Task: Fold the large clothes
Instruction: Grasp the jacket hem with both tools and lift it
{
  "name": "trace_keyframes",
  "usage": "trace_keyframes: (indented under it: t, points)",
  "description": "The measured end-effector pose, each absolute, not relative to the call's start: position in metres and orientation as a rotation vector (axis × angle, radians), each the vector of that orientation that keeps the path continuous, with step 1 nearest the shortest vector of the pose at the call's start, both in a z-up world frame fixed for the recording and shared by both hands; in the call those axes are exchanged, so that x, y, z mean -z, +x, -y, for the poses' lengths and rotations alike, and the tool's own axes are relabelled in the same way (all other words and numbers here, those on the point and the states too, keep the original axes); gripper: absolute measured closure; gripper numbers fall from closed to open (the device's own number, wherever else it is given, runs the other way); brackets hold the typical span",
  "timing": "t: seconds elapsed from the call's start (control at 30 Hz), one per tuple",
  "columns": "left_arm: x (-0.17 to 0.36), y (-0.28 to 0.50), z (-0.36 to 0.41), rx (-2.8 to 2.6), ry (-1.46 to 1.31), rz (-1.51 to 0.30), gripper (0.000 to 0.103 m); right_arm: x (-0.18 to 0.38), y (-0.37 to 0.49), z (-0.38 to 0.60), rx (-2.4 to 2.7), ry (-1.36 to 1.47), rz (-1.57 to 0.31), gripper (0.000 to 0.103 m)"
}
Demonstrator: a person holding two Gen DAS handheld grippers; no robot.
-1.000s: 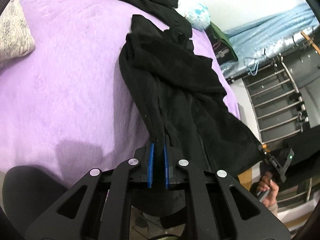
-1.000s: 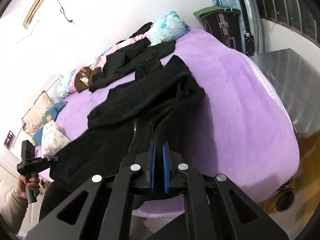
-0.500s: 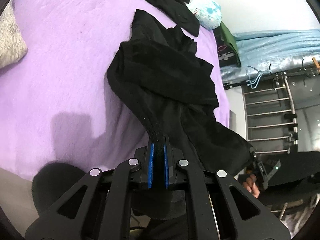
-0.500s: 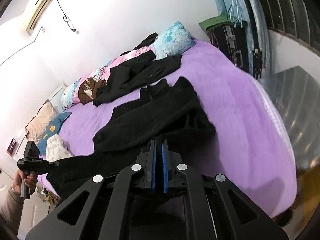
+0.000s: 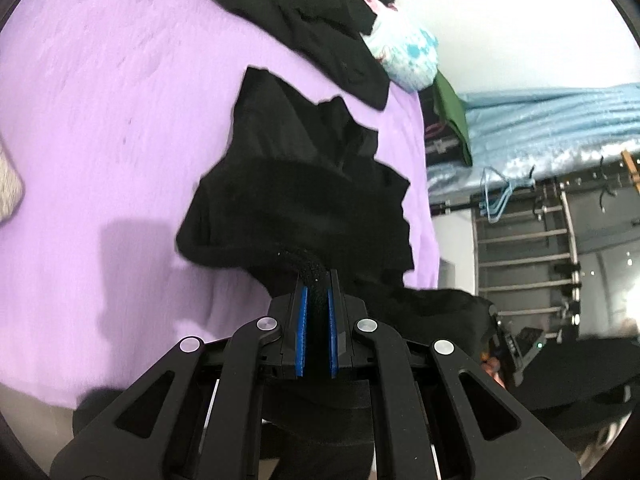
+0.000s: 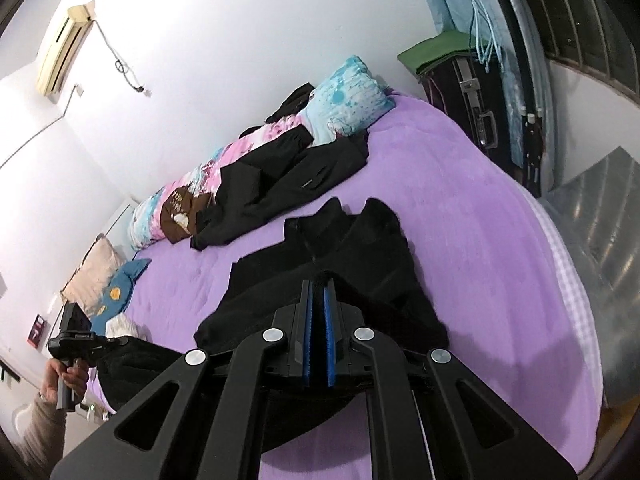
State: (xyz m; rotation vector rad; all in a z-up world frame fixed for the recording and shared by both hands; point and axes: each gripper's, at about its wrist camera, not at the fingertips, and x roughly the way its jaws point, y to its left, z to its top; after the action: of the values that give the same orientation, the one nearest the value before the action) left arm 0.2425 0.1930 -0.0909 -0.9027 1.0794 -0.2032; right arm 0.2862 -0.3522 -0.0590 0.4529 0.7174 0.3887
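Left jaws: the left gripper (image 5: 316,300) has its blue pads nearly together, clamped on a thick rolled edge of the black fleece garment (image 5: 304,204); dark cloth fills the narrow gap between the pads and runs forward out of them
Right jaws: the right gripper (image 6: 318,312) likewise stands almost closed, pinching another edge of the same black fleece garment (image 6: 332,256); a thin strip of cloth shows between its blue pads
Garment position: it lies on the purple bedspread (image 6: 472,216), its collar end flat toward the far side, its near part lifted and doubled back over itself toward both grippers; the part beyond the near bed edge hangs between the two grippers
Garment shape: bunched and creased in the middle, a zip line visible near the collar in the right wrist view
Other clothing: a second black jacket (image 6: 280,184) lies spread farther up the bed, apart from the held one, touching the blue patterned pillow (image 6: 348,96)
Left hand: it grips the handle at the lower left of the right wrist view (image 6: 66,374)
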Motion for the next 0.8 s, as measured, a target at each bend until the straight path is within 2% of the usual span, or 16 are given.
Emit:
trace_keyframes:
  t: [0.43,0.8]
  points:
    - [0.107,0.324,-0.22,0.104,-0.893,-1.09,0.096,0.072,0.382,0.339,-0.34,0.444,-0.717,0.098]
    - [0.142,0.406,-0.241,0.039,-0.902,-1.125,0.096,0.099,0.466,0.321,-0.304,0.41,-0.761,0.098]
